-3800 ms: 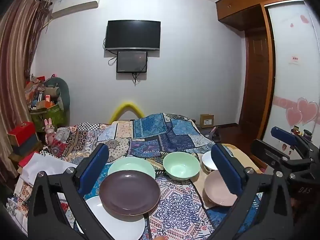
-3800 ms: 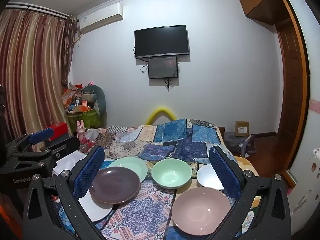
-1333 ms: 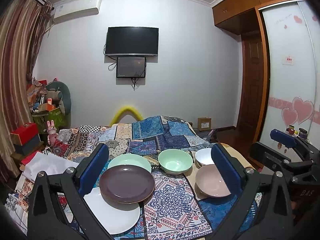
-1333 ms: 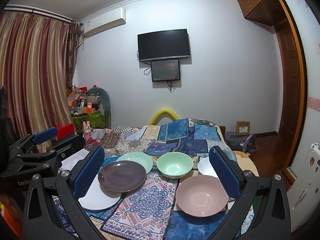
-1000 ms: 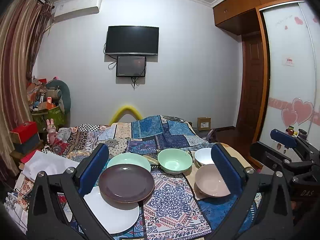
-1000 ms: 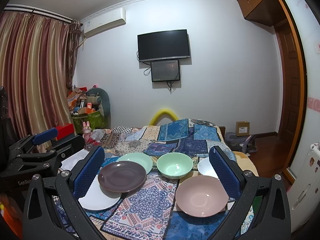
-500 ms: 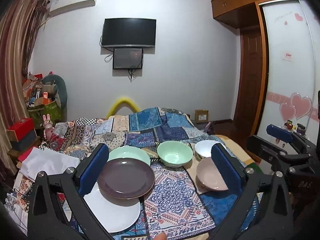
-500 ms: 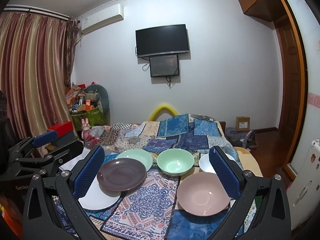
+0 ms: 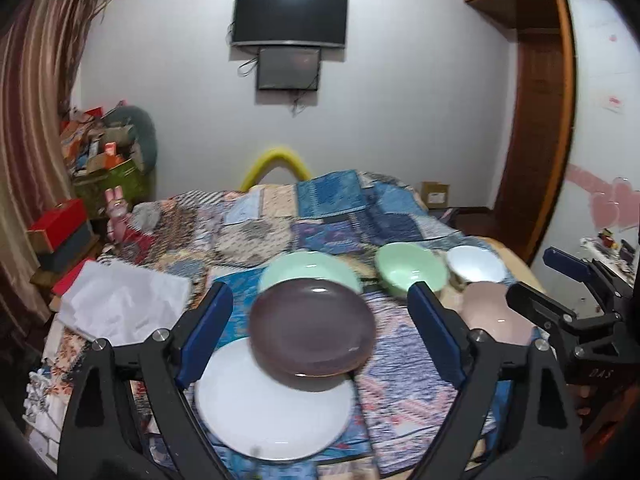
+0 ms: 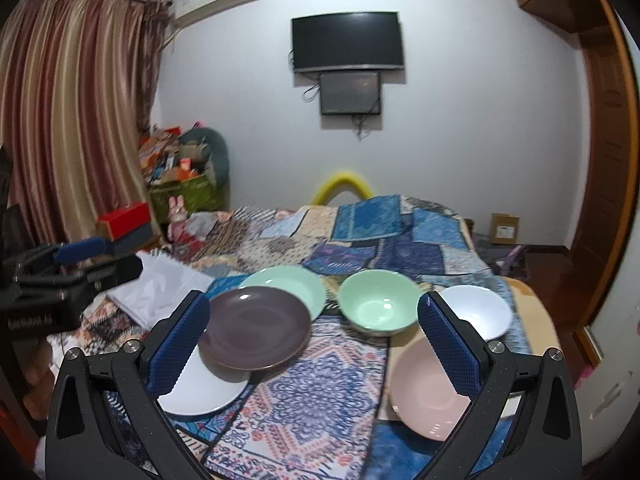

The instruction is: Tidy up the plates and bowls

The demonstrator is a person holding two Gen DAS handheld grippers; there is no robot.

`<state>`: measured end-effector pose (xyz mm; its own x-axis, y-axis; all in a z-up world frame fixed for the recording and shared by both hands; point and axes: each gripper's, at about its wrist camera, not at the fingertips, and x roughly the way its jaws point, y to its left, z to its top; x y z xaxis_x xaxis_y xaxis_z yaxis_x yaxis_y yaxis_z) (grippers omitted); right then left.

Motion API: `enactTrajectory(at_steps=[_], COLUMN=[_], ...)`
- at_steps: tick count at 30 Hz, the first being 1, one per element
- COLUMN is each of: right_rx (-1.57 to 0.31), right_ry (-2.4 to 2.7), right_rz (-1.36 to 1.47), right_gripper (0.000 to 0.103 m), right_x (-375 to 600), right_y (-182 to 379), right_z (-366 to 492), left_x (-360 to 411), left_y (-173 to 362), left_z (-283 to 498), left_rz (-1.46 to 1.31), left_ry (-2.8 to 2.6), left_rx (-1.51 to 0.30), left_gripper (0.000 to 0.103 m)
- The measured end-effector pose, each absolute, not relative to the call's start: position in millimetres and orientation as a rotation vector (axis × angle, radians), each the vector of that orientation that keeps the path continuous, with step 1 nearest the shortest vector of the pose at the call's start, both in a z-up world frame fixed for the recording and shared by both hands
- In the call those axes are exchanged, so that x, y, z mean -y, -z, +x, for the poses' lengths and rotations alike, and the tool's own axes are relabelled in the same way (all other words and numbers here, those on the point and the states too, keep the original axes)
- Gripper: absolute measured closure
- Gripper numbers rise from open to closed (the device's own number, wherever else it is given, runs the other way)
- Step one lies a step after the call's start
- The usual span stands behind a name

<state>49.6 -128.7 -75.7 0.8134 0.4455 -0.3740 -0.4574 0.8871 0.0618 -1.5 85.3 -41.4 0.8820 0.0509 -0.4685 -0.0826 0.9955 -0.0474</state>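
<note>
A brown plate (image 9: 312, 326) rests across a white plate (image 9: 272, 412) and a pale green plate (image 9: 308, 270) on the patterned mat. To its right stand a green bowl (image 9: 410, 268), a white bowl (image 9: 476, 266) and a pink bowl (image 9: 494, 316). My left gripper (image 9: 320, 336) hovers over the brown plate with its jaws closing; the pads touch nothing. My right gripper (image 10: 314, 348) is open above the mat, between the brown plate (image 10: 254, 328) and the pink bowl (image 10: 424, 404). The green bowl (image 10: 378, 302) and white bowl (image 10: 476, 310) lie beyond it.
The dishes sit on a bed with a patchwork cover (image 10: 384, 236). A folded white cloth (image 9: 120, 304) lies left of the plates. Red boxes (image 9: 60, 224) and a cluttered heap (image 10: 180, 172) stand at the left, a wooden door (image 9: 532, 128) at the right.
Both grippers have come forward and tipped down, so the dishes look larger and nearer. The left jaws stand a little narrower. No dish has moved.
</note>
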Motion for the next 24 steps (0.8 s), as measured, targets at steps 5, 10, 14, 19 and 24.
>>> enactTrajectory(at_steps=[5, 10, 14, 19, 24], right_rx=[-0.452, -0.532, -0.613, -0.702, -0.769], right_ry=[-0.541, -0.594, -0.614, -0.591, -0.577], right_rz=[-0.076, -0.093, -0.083, -0.092, -0.095], right_gripper=[0.01, 0.019, 0.032, 0.047, 0.058], right_x=[96, 72, 62, 53, 51], right_y=[91, 112, 130, 154, 170], right_z=[65, 86, 104, 128, 147], left_x=[-126, -152, -163, -172, -177], left_y=[50, 67, 94, 126, 156], left_z=[9, 30, 57, 94, 127], left_rz=[-0.076, -0.049, -0.043, -0.072, -0.095], left_ry=[-0.145, -0.185, -0.164, -0.118, -0.096], left_rx=[-0.531, -0.589, -0.679, -0.776, -0.877], left_gripper=[0.015, 0.019, 0.033, 0.045, 0.052])
